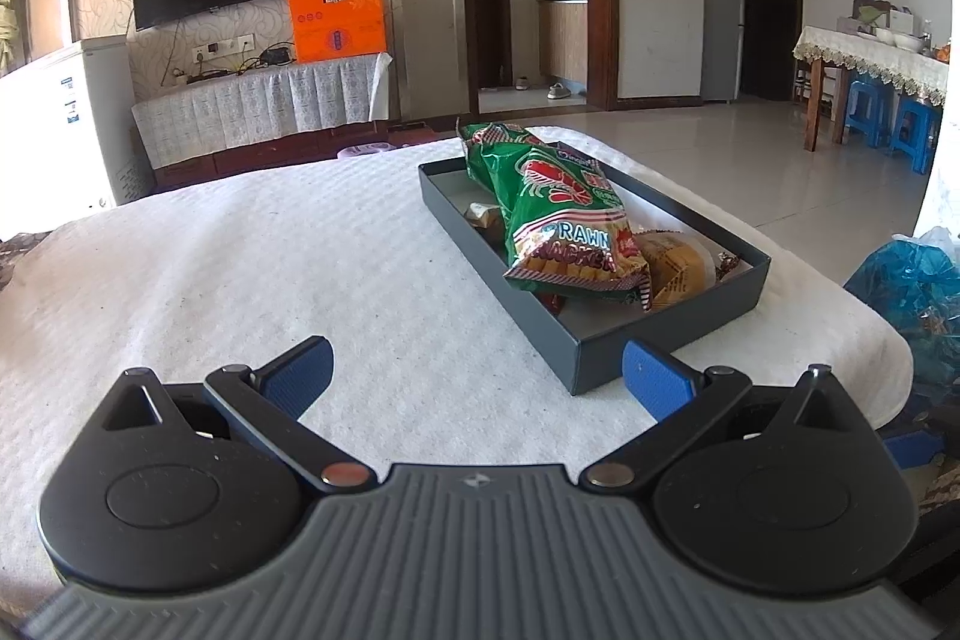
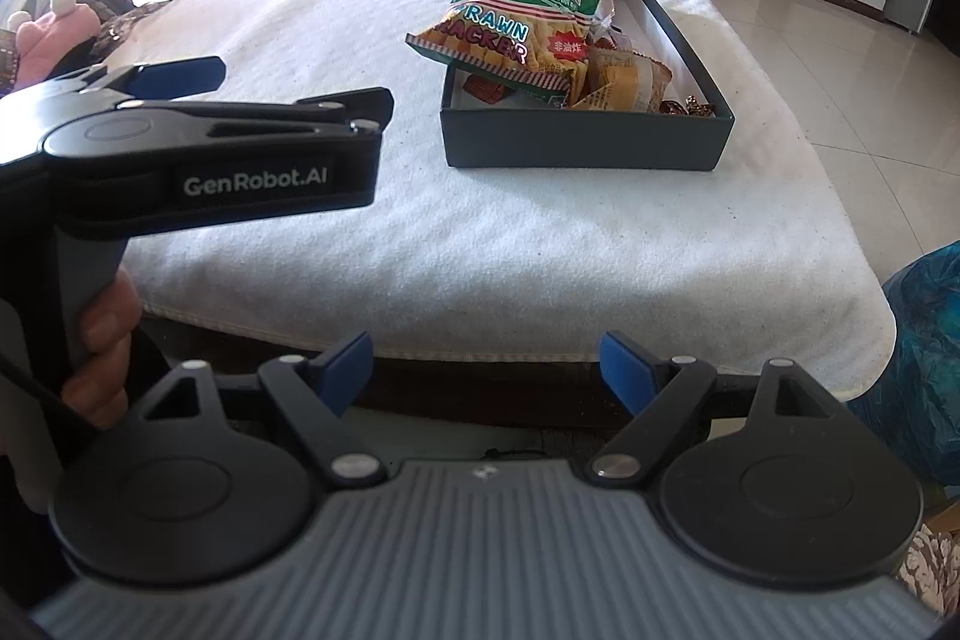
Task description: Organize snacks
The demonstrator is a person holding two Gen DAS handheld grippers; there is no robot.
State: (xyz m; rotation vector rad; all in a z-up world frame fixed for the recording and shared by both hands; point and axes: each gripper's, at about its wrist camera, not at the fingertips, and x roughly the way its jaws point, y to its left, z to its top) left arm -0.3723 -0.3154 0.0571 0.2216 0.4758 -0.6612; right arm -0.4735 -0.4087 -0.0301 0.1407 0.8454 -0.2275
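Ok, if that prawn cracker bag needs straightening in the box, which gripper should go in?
Probably the left gripper: it is open over the white cloth, its right finger by the box's near corner. The right gripper, also open, hangs off the table's near edge, farther from the prawn cracker bag.

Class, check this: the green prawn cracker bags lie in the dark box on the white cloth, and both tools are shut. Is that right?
Not quite. Both views show the prawn cracker bags in the dark box on the white cloth, but the left tool and right tool are open and empty.
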